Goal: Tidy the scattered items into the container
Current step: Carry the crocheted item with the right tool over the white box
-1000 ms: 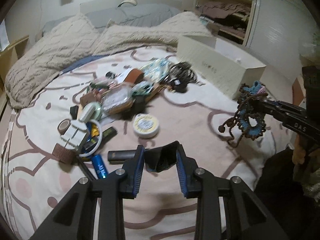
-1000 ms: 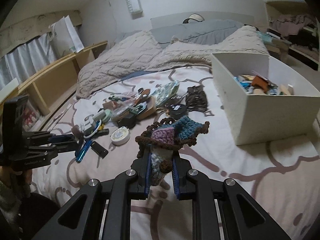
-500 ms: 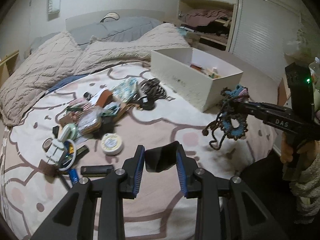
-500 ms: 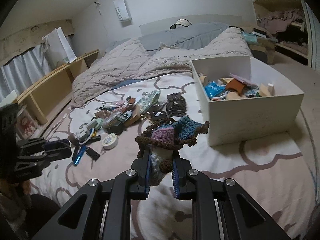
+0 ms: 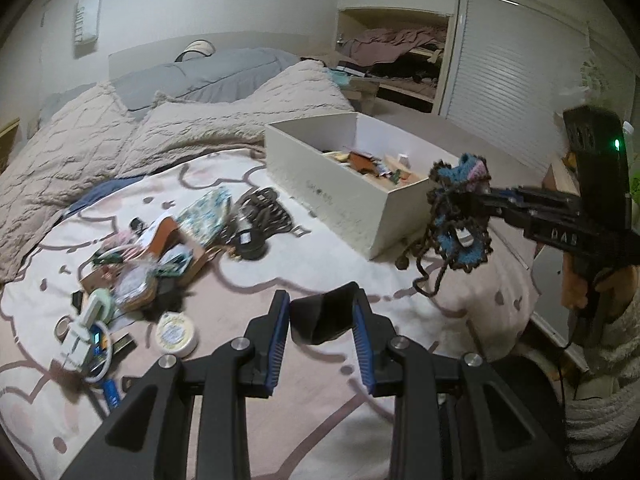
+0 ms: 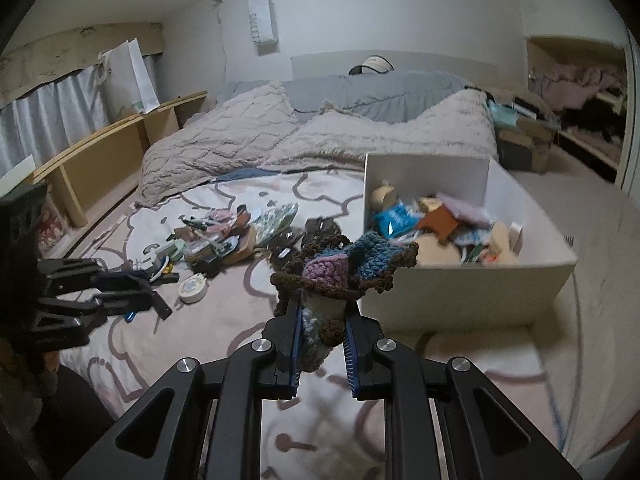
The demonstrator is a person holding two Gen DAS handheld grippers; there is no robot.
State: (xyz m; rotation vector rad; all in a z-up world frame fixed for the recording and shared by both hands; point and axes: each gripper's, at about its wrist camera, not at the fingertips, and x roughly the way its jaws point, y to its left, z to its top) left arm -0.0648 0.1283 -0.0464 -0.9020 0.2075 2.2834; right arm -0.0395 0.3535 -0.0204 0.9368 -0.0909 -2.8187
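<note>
My left gripper is shut on a small black object, held above the bedsheet. In the right wrist view it shows at the left edge as the left gripper. My right gripper is shut on a crocheted pouch with a brown rim and blue and purple patches. From the left wrist view the pouch hangs off the right gripper, just in front of the near corner of the white box. The open box holds several small items.
A pile of scattered items lies on the sheet left of the box, with a round white tin and a black cable bundle. A quilted blanket covers the far bed. A person's hand grips the right handle.
Both grippers have risen and swung toward the white box, each keeping its load. The box now shows larger and its contents are in view.
</note>
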